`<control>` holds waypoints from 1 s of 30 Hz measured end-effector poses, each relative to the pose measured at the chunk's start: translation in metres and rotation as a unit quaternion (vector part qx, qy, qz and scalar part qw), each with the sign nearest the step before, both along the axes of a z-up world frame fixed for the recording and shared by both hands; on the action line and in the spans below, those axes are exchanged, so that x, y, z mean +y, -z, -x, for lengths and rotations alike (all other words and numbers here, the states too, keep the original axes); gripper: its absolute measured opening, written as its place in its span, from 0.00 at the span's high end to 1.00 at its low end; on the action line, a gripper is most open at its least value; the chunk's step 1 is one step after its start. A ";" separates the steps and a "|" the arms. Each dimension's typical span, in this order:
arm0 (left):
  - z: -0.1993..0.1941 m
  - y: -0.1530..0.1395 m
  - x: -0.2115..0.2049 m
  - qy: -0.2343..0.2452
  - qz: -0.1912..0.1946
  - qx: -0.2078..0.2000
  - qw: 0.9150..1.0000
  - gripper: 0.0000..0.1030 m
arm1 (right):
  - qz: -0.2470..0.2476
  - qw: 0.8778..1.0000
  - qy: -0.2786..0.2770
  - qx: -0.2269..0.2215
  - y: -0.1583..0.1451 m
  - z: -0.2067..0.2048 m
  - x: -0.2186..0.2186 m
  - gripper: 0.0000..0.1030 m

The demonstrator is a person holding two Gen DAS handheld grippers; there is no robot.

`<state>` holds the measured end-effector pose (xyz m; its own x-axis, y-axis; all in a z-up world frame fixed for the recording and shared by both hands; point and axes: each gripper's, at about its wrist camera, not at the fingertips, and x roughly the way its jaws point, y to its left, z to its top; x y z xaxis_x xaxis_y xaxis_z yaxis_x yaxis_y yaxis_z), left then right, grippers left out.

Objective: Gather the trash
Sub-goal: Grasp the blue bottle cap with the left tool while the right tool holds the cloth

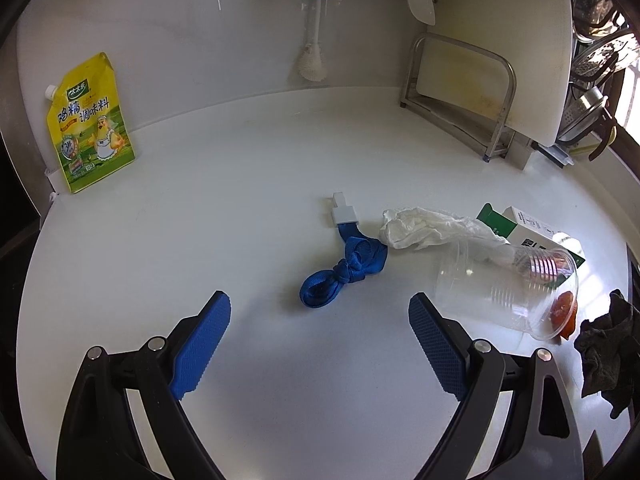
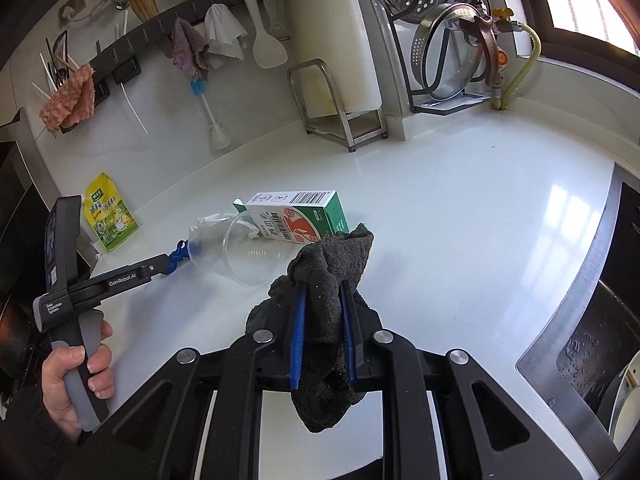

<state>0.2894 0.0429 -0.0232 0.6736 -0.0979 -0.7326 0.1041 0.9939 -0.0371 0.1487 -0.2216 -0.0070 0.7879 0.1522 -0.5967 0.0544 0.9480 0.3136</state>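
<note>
Right gripper (image 2: pixel 323 300) clenched on a dark grey rag (image 2: pixel 332 276), both blue pads (image 2: pixel 298 332) pressed into the cloth, one end bunched above the fingers, the other end hanging below them. Held above the white counter (image 2: pixel 460 208), just in front of the milk carton (image 2: pixel 304 216).

Left gripper (image 1: pixel 320 312) released, jaws wide apart, nothing between them, low over the counter (image 1: pixel 240 184). Left hand (image 2: pixel 76 384) wrapped around the grey handle.

Taking the clear plastic cup (image 1: pixel 508 288) as landmark: lying on its side, mouth toward the right gripper. Crumpled white tissue (image 1: pixel 424 226) touching its closed end, partly behind it. Knotted blue strap (image 1: pixel 344 272) with a white clip (image 1: pixel 344 212) just to the left of the cup, straight ahead of the open left jaws. Milk carton behind the cup, touching or almost touching; cannot tell which. Something orange-red (image 1: pixel 562 312) at the cup's rim; inside or behind it, not clear. Yellow seasoning pouch (image 1: pixel 90 124) well apart to the left, leaning at the wall. Metal rack (image 1: pixel 460 96) far behind the cup, by the wall.
</note>
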 end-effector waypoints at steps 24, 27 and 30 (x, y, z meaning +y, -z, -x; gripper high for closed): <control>-0.038 0.015 -0.020 0.035 -0.011 0.042 0.998 0.75 | -0.042 0.999 -0.002 -0.003 0.012 0.027 -0.020 0.85; -0.029 0.014 -0.019 0.040 -0.006 0.038 0.998 0.80 | -0.043 0.999 -0.003 0.000 0.015 0.032 -0.019 0.85; -0.015 0.010 -0.018 0.042 -0.011 0.029 0.999 0.80 | -0.040 0.999 -0.003 0.001 0.015 0.040 -0.016 0.85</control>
<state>0.3039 0.0247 -0.0329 0.6204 -0.1363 -0.7724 0.1851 0.9824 -0.0247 0.1091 -0.2376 -0.0223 0.7858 0.2049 -0.5835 0.0486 0.9201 0.3886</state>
